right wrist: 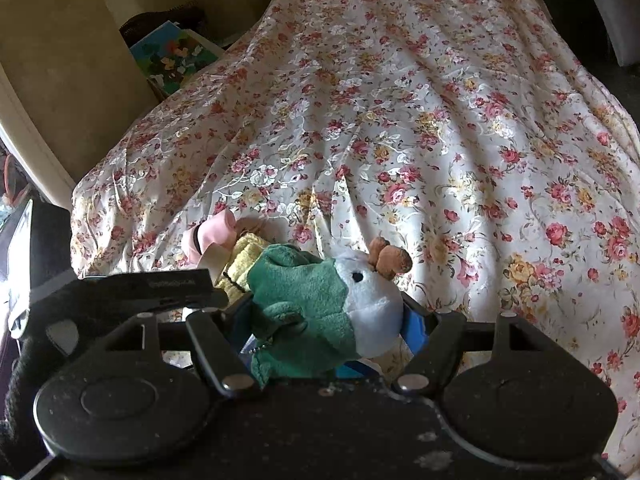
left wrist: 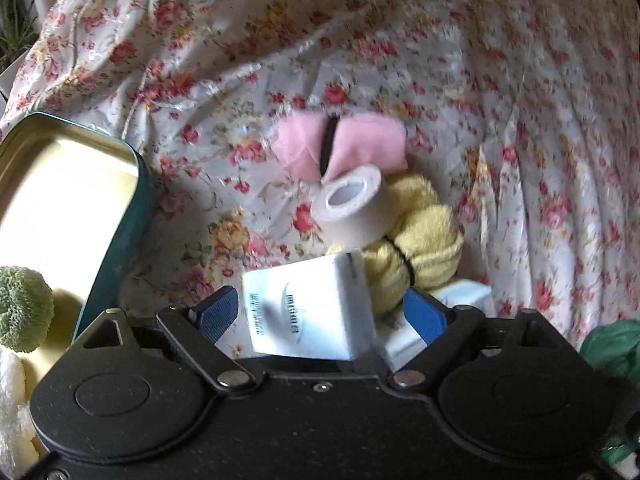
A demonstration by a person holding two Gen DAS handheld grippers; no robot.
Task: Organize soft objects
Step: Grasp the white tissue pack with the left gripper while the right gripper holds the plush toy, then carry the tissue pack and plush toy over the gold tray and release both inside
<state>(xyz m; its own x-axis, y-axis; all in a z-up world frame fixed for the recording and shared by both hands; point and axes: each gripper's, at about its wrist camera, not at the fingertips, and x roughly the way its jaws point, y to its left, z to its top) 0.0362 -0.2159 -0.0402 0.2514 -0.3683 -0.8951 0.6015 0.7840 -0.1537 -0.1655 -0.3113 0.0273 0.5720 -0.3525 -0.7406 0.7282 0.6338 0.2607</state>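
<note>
Far left in the left wrist view: an open tin (left wrist: pixel 138 216), teal wall, gold inside, with a green knitted ball (left wrist: pixel 24 304) and something white and fluffy (left wrist: pixel 10 396) apparently already lying in it.

Just right of the tin: left gripper (left wrist: pixel 320 306), spread wide around a white tissue pack (left wrist: pixel 308 312). Pack between the blue pads (left wrist: pixel 218 306) but not visibly pinched, with a gap showing on the right side. Light, slightly squashy, slick wrapper. Best taken across the broad faces near the middle, not by a corner.

Beyond the pack, on the floral cloth (left wrist: pixel 520 80): a beige tape roll (left wrist: pixel 348 200), stiff and liable to roll, leaning on a pink cloth bundle (left wrist: pixel 304 148) and a yellow towel bundle (left wrist: pixel 424 236), each cinched by a black band. Both light and compressible. Pinch across the banded waist, where the fabric is tightest.

Far right edge: a glimpse of green plush.

Over to the right wrist view. At left, the pink and yellow bundles again, touching. Then right gripper (right wrist: pixel 326 320), closed on a plush toy (right wrist: pixel 304 292) with green body, pale blue head and brown horns, raised off the cloth. Very light, soft, no risk of breakage. Grip across the body looks secure, though the near finger is hidden behind the fabric. Likely bound for the tin.
</note>
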